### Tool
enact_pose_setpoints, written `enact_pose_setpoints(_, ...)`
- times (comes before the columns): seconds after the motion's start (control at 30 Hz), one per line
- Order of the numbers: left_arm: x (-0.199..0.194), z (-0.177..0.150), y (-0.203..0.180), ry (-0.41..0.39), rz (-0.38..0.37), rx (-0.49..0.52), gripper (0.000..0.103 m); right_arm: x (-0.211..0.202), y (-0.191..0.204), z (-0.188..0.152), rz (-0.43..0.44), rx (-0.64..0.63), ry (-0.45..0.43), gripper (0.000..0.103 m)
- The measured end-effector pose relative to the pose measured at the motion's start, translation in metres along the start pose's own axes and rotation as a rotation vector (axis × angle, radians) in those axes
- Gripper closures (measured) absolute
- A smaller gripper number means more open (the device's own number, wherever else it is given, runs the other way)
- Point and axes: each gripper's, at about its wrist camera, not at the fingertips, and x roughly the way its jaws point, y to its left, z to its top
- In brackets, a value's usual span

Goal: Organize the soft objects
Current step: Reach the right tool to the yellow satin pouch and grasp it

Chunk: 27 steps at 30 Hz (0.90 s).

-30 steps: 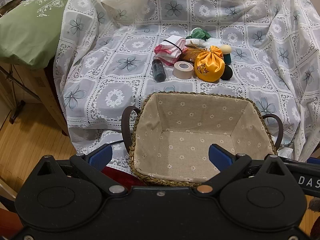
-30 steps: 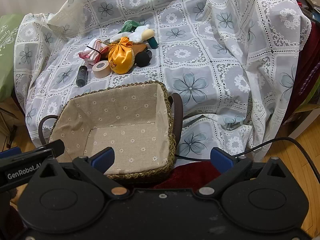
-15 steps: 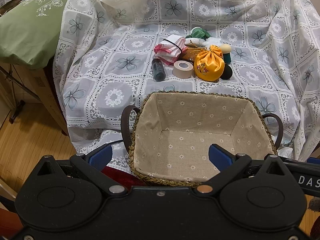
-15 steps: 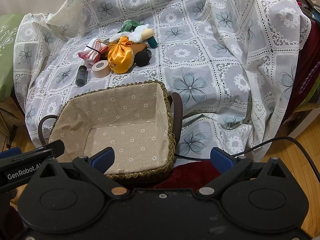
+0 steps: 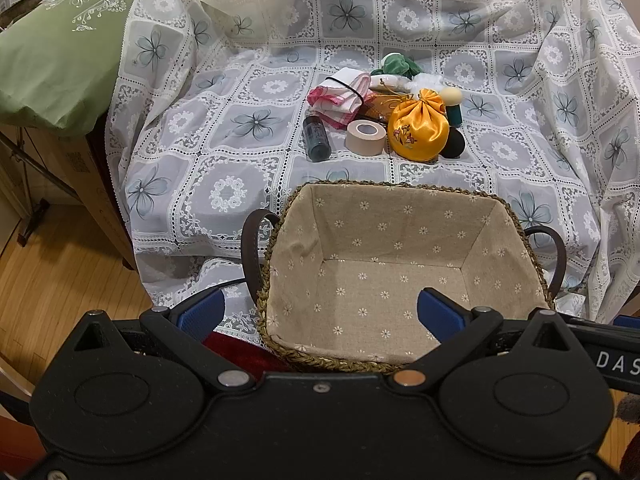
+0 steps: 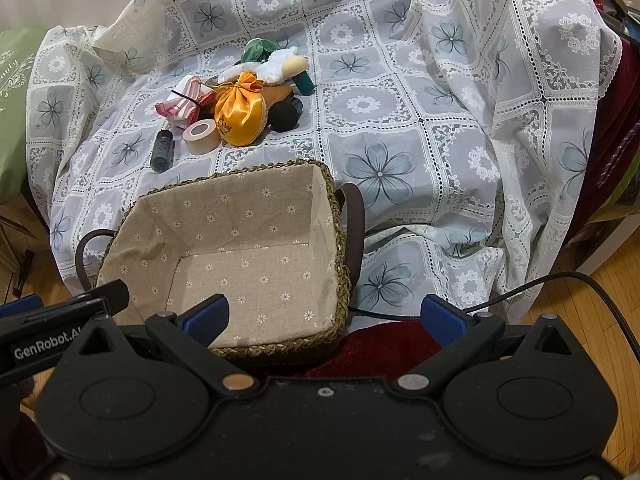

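Observation:
A woven basket [image 5: 516, 220] [image 6: 336, 216] with a flower-print lining stands empty on the lace cloth, close in front of both grippers. Behind it lies a small heap: an orange satin pouch [image 5: 418, 130] [image 6: 239, 114], a pink-and-white folded cloth [image 5: 340, 98] [image 6: 182, 104], a green fabric piece [image 5: 396, 65] [image 6: 256, 50], a white fluffy item [image 6: 276, 65], a tape roll [image 5: 366, 137] [image 6: 201, 136], a dark bottle [image 5: 317, 138] [image 6: 161, 150] and a black ball [image 5: 453, 148] [image 6: 284, 117]. My left gripper [image 5: 320, 314] hangs open over the basket's near edge. My right gripper [image 6: 324, 316] is open at the basket's right corner.
A green cushion [image 5: 60, 48] lies at the far left on a wooden stand. The lace cloth [image 6: 460, 100] drapes in folds on the right. A black cable [image 6: 560, 280] runs over the wooden floor [image 5: 52, 272]. Dark red fabric [image 6: 384, 344] shows under the basket.
Both views have shifted very slightly; the basket and the heap sit a touch lower in the frames. Nothing was taken hold of or let go.

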Motion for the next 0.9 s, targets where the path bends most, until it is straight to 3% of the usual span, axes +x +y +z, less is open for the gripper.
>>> enact_pose_setpoints(0.43,0.003,-0.001,0.0,-0.01,-0.01,-0.005,0.004,0.0,0.001,0.0,0.005,-0.014,-0.013,0.001)
enact_pose_setpoints(0.77,0.015,0.024,0.016,-0.066,0.027,-0.018,0.004,-0.003,0.015,0.02,-0.046,-0.124,-0.145,0.001)
enact_pose_setpoints(0.9,0.026,0.038,0.021,-0.056,0.038,-0.023,0.004,0.003,0.017,0.037,-0.028,-0.133,-0.144,0.013)
